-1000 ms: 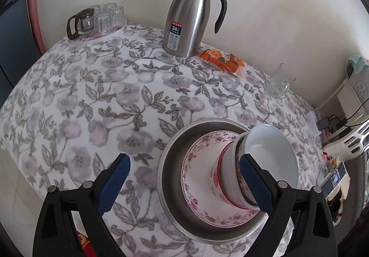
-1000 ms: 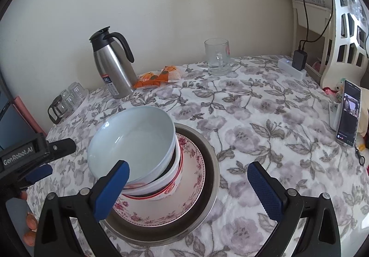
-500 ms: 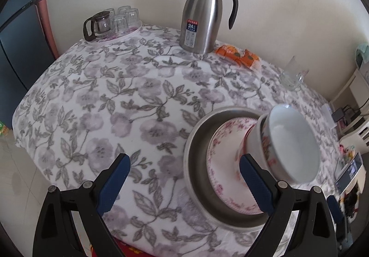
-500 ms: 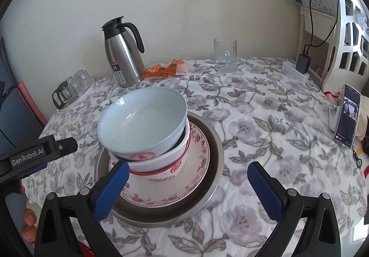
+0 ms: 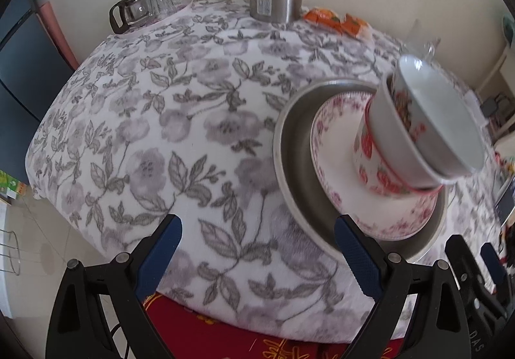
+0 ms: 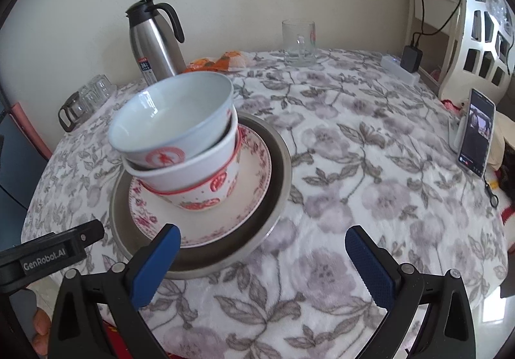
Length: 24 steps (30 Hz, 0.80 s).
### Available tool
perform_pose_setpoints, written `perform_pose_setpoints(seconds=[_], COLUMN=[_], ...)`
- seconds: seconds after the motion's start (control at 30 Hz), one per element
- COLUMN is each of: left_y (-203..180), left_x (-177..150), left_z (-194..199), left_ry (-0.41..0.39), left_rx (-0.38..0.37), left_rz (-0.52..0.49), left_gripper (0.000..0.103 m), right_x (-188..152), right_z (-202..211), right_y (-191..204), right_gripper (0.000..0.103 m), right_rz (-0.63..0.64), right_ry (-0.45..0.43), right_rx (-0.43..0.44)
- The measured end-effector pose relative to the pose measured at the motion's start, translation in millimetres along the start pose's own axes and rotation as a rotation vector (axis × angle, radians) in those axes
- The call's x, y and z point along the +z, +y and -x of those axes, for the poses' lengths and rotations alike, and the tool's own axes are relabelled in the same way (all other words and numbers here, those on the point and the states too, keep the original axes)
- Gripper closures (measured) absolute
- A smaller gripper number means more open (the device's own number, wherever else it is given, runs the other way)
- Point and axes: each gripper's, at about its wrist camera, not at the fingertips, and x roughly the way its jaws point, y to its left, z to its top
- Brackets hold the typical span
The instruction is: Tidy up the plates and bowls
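The left gripper (image 5: pixel 257 249) has its blue-padded fingers (image 5: pixel 159 251) spread wide, nothing between them. The right gripper (image 6: pixel 262 259) is likewise wide apart and empty (a fingertip (image 6: pixel 40 331) of the person's hand shows at the near left, under the left gripper's body).

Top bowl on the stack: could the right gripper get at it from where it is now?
Probably yes. The right gripper is open and empty, and the top bowl sits tilted, highest on the stack, with nothing in between. The left gripper, also open, is off to one side.
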Motion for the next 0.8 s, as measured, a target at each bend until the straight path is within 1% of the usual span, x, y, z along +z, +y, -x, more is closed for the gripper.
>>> perform_pose_setpoints(seconds=[0.23, 0.3, 0.57, 0.8], left_y=[-7.8, -8.9, -9.6, -6.4], left_x=[-11.3, -12.7, -15.8, -14.8], left_z=[-1.2, -1.0, 3.4, 2.5], left_ry=[0.02, 0.026, 0.027, 0.031], left_rx=[0.024, 0.018, 0.007, 0.011], left_rz=[-0.049, -0.057, -0.059, -0.049], left_gripper=[0.007, 0.007, 0.007, 0.007], right_x=[-8.4, -9.6, -13.5, -13.3], right_z=[-0.8, 0.3, 5.0, 4.2], right_y=[-4.3, -5.5, -6.1, -15.1], right_gripper=[0.0, 0.0, 0.0, 0.0], right_rz=[0.007, 0.005, 0.02, -0.006], right_ry=[0.035, 0.036, 0.028, 0.029], right_rx=[-0.026, -0.027, -0.041, -0.041])
